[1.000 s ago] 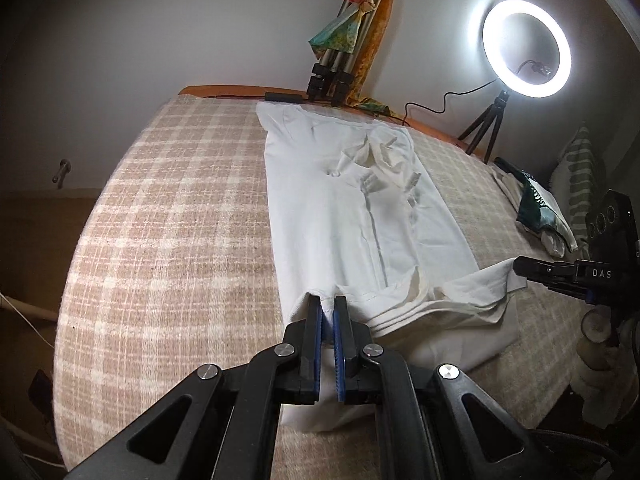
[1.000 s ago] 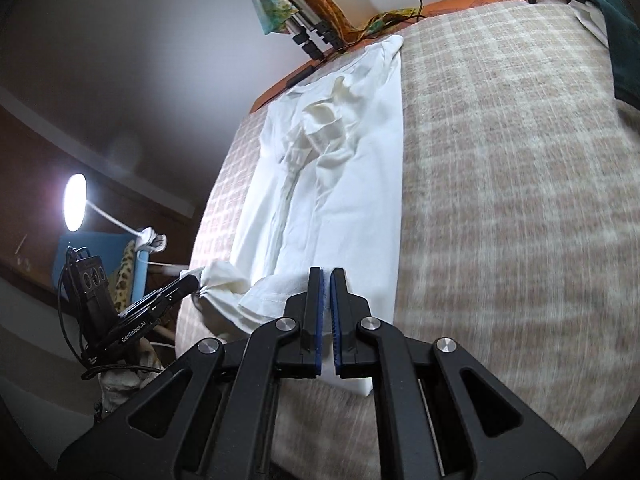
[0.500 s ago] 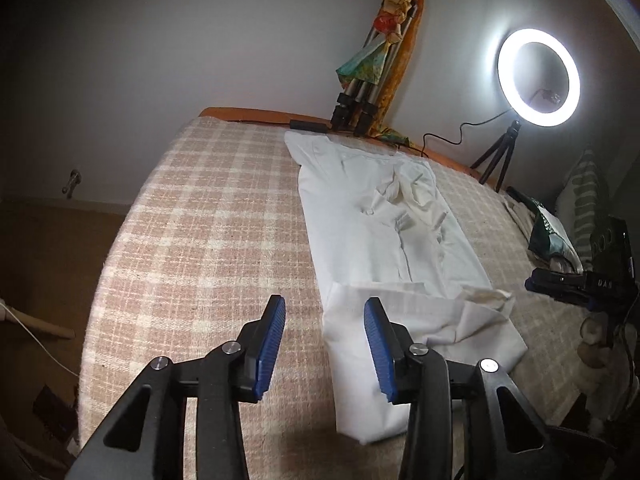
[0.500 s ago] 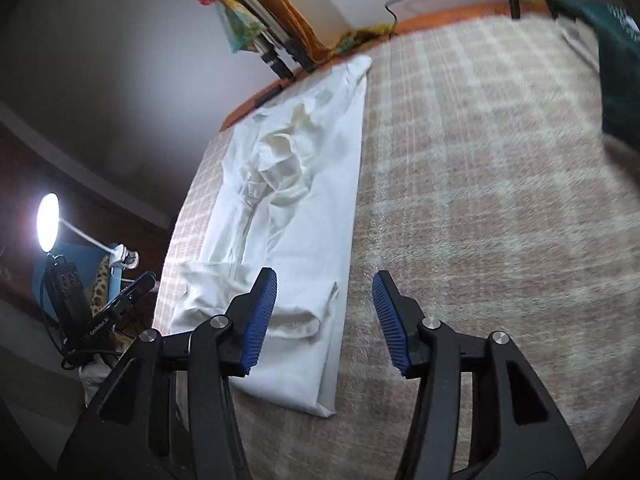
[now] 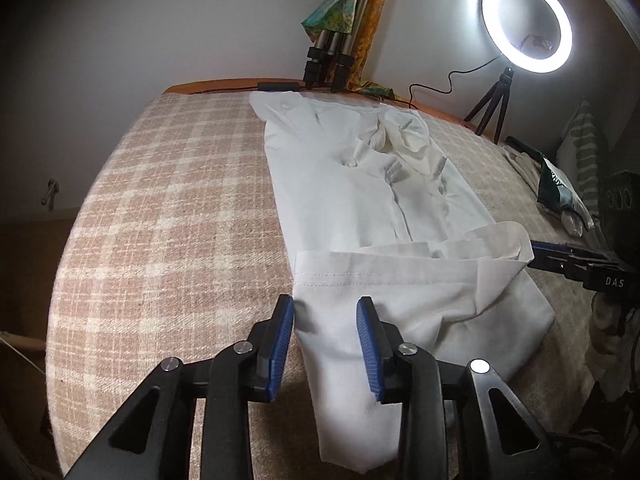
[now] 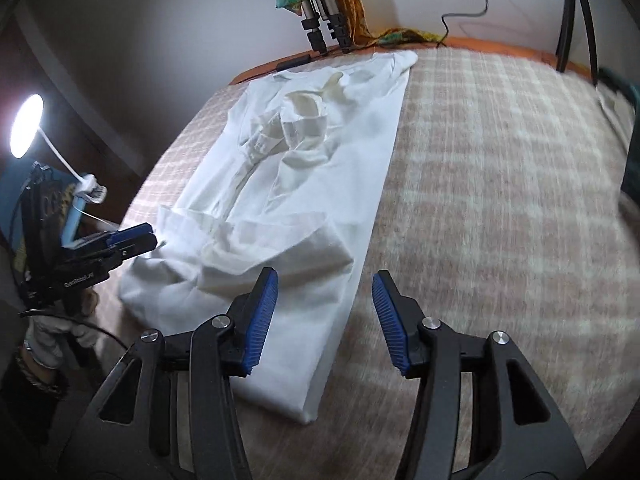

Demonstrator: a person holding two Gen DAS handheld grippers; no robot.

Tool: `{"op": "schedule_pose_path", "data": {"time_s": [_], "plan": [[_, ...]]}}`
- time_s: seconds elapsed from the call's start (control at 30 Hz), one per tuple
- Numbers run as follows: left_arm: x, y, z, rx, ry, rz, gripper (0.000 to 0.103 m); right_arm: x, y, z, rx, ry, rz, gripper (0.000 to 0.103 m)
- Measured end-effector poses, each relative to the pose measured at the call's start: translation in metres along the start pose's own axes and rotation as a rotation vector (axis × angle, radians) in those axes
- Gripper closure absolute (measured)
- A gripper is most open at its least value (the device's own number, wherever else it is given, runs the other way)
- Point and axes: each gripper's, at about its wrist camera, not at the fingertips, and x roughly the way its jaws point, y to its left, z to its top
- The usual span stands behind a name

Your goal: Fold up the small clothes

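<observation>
The left gripper is built of matte black plastic arms with triangular cut-outs, each arm fixed by round silver screws. Its fingers carry ribbed blue pads. The right gripper has the same black frame, silver screws and ribbed blue pads on its fingers. Seen from the side, the left unit bears white lettering (too small to read fully) and a black cable trails from it. The left hand wears a pale glove, with a bracelet at the wrist.
</observation>
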Motion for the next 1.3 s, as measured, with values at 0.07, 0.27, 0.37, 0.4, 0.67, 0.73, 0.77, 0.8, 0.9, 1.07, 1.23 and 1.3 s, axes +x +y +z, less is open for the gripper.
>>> {"op": "schedule_pose_path", "data": {"time_s": [0.07, 0.27, 0.37, 0.4, 0.67, 0.73, 0.77, 0.8, 0.9, 1.07, 1.23, 1.3], "plan": [[0.002, -0.004, 0.001, 0.015, 0.0, 0.008, 0.086, 0.004, 0.004, 0.004, -0.038, -0.007, -0.018, 0.05], [-0.002, -0.005, 0.003, 0.011, -0.037, 0.033, 0.103, 0.019, 0.008, 0.01, -0.103, 0.025, -0.058, 0.097], [-0.009, -0.005, 0.007, 0.003, -0.081, 0.047, 0.103, 0.018, 0.005, 0.012, -0.094, 0.015, -0.054, 0.099], [-0.01, -0.004, 0.008, 0.001, -0.105, 0.063, 0.103, 0.016, 0.005, 0.013, -0.097, 0.007, -0.067, 0.099], [-0.019, 0.03, 0.008, -0.134, -0.128, 0.036, 0.07, 0.003, -0.017, 0.014, 0.015, 0.02, -0.045, 0.101], [-0.033, 0.034, 0.0, -0.131, -0.128, 0.005, 0.07, -0.01, -0.02, 0.007, 0.035, 0.018, -0.018, 0.101], [-0.039, 0.036, -0.005, -0.133, -0.123, -0.018, 0.07, -0.018, -0.02, 0.002, 0.043, 0.016, 0.008, 0.1], [-0.045, 0.037, -0.012, -0.13, -0.117, -0.044, 0.067, -0.024, -0.02, -0.003, 0.055, 0.018, 0.041, 0.095], [-0.055, 0.034, -0.034, -0.099, -0.089, -0.097, 0.065, -0.036, -0.019, -0.026, 0.096, 0.027, 0.131, 0.063], [-0.048, 0.01, -0.062, -0.006, -0.038, -0.125, 0.063, -0.032, -0.006, -0.052, 0.095, 0.054, 0.171, 0.062], [-0.039, -0.008, -0.062, 0.02, -0.049, -0.148, 0.065, -0.017, 0.001, -0.057, 0.119, 0.078, 0.176, 0.067], [-0.039, -0.016, -0.057, 0.036, -0.063, -0.162, 0.066, -0.012, 0.003, -0.057, 0.132, 0.085, 0.185, 0.092]]}}
